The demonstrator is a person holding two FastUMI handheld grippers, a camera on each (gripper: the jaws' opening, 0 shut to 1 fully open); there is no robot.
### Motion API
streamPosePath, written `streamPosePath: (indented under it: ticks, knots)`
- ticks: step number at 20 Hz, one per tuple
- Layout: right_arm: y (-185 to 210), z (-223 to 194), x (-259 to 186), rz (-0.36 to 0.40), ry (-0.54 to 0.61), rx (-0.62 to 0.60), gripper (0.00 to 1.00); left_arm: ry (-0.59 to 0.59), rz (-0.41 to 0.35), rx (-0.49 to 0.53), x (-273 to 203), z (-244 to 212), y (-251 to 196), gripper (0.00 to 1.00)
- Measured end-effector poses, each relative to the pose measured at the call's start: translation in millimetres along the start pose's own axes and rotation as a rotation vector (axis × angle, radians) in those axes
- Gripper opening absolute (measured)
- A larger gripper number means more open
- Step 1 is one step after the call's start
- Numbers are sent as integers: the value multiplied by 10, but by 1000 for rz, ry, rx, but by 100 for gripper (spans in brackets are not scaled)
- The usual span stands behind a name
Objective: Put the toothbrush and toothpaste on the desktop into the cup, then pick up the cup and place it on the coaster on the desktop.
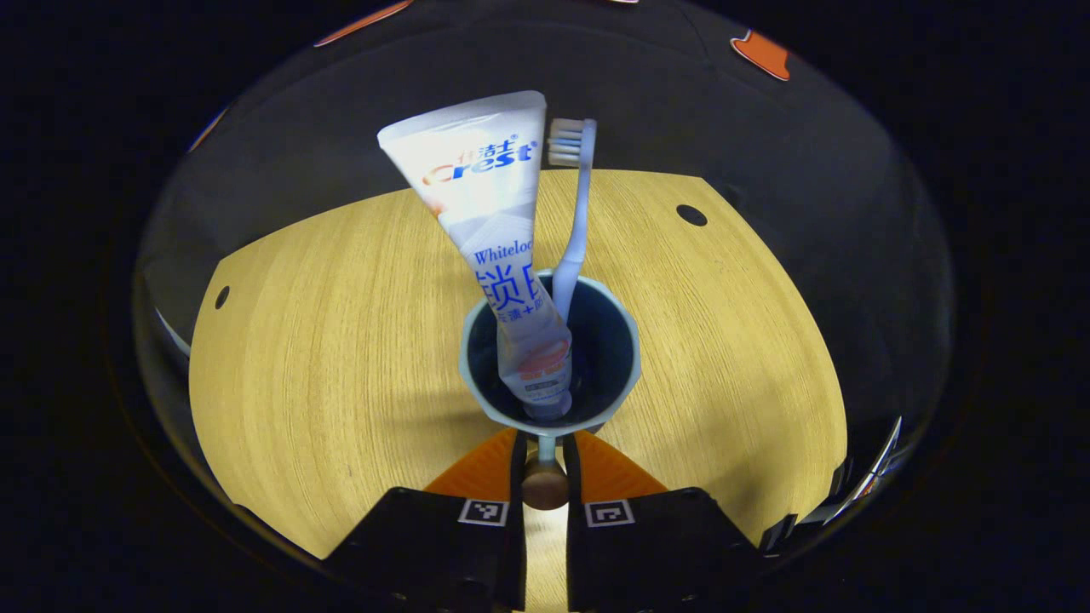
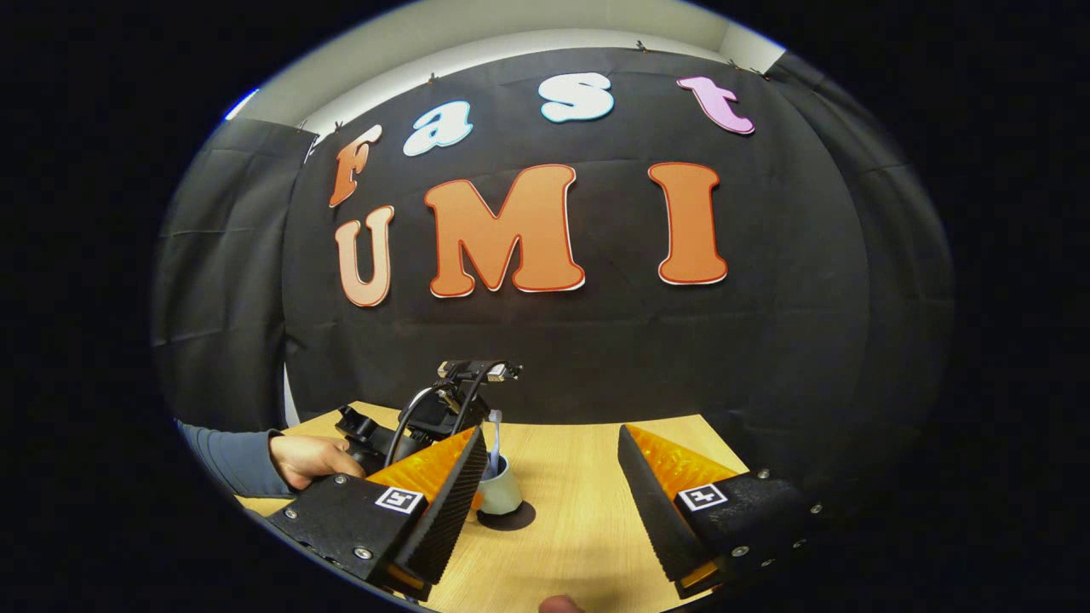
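— Pale wood tabletop (image 1: pixel 341 340), black cloth wall behind it. What is the left gripper (image 1: pixel 542 464) doing?

— Its two fingers are pressed in close on the small handle of the cup (image 1: pixel 549 358), pinching it just below the rim. A brown round knob sits between the black finger bases, right under that handle.

— And in the cup?

— The toothpaste (image 1: pixel 494 221) stands cap-down inside, leaning toward the left of the left gripper view, its flat crimped end high above the rim. The toothbrush (image 1: pixel 575 213) stands just beside it, handle in the cup, bristles up, nearly upright. The two touch or almost touch near the rim; I cannot tell which.

— Where does the cup stand?

— From the right gripper view, the cup (image 2: pixel 500 492) sits on the dark round coaster (image 2: pixel 509 516) on the tabletop (image 2: pixel 579 511). Whether it rests fully or hangs a hair above it, I cannot tell. A hand (image 2: pixel 308 458) in a dark sleeve holds the left gripper's body there, with cables looping over it.

— The right gripper (image 2: pixel 552 464)?

— Spread wide, nothing between its orange-faced fingers, hovering off to the side, well apart from the cup.

— Anything else on the wood?

— Two small dark holes (image 1: pixel 691 214) near the far edges of the tabletop.
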State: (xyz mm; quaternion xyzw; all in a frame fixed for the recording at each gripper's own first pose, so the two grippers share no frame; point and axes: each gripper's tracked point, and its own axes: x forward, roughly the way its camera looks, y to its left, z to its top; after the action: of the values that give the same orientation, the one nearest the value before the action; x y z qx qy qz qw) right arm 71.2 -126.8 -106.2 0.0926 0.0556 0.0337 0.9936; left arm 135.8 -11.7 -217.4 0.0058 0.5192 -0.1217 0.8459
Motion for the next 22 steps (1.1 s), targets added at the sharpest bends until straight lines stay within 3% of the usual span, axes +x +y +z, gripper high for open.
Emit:
streamPosePath:
  ticks: [7,15,19,22]
  knots:
    - [-148,-178,-22,-16,35,16,93,81,1,17,-66,-62,26,18]
    - [-118,-238,-122,-19,49,29,93,45,-15,39,-82,-54,15,22]
    - [-88,-187,-157,-42,42,16,93,9,-33,55,-250,-173,84,39]
    - [-23,-111,-196,-56,27,19,93,-50,-60,75,-513,-227,124,66]
